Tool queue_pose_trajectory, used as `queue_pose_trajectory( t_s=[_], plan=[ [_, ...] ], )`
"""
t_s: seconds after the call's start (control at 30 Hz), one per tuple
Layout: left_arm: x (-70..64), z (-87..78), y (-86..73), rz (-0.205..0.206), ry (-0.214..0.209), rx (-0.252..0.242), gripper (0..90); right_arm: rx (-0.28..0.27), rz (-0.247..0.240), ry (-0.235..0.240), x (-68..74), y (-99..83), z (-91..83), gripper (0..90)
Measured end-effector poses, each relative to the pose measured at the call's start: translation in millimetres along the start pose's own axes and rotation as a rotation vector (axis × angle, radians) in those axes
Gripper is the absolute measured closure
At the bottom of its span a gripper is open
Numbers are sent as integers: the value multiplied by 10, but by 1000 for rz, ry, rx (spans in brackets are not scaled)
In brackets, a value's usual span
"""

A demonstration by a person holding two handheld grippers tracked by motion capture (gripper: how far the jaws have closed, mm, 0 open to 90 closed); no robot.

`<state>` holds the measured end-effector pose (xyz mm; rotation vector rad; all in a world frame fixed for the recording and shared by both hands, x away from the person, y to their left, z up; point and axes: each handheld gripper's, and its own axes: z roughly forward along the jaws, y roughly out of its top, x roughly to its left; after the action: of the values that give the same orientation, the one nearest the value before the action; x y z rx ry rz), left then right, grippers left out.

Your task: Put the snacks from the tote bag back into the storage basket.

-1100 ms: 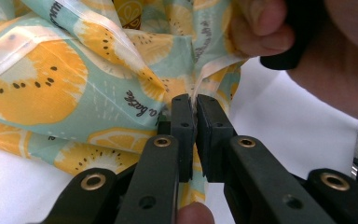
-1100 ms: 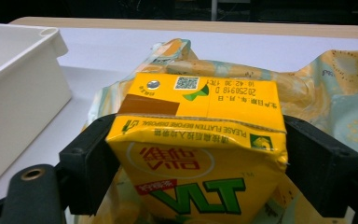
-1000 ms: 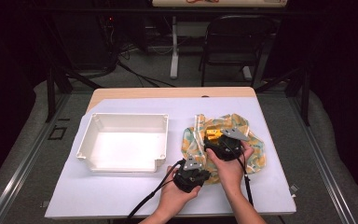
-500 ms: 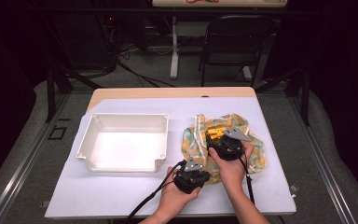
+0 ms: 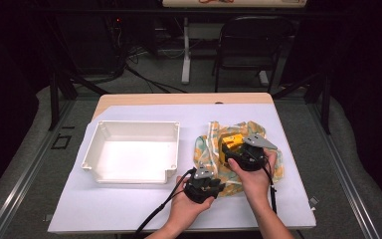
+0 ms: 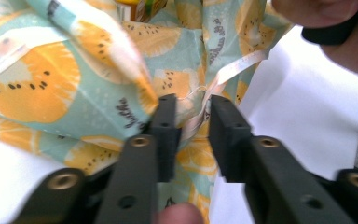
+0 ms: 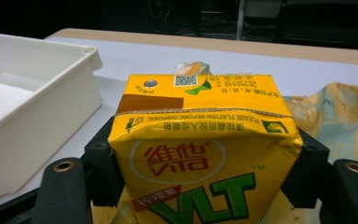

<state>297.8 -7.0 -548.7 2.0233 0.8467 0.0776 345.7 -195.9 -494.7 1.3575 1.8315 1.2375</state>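
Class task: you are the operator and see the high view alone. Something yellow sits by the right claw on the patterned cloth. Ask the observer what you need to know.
Operator: What is the yellow thing?
Observer: A yellow drink carton, with VLT in green letters on its face.
Operator: Is the right claw holding it?
Observer: Yes, its jaws press the carton's two sides.
Operator: And the left claw?
Observer: Its jaws straddle a fold and a white strap of the fruit-print cloth, with a gap between them.

Jaws apart around fruit-print cloth (image 6: 74, 88) and its white strap (image 6: 223, 77)
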Motion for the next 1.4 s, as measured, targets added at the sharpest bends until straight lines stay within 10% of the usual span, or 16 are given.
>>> queue_pose_trajectory(
  t_s=[0.33,0.7,1.4],
  plan=[
    [124,-424,101,-28,39,-159,411,-27,1,27,-32,174,-179,291],
    [296,-683,213,17,126,-295,355,-64,-1,58,-63,331,-389,292],
    [134,-639,237,97,101,-305,193,-56,-62,197,435,361,-488,292]
  ],
)
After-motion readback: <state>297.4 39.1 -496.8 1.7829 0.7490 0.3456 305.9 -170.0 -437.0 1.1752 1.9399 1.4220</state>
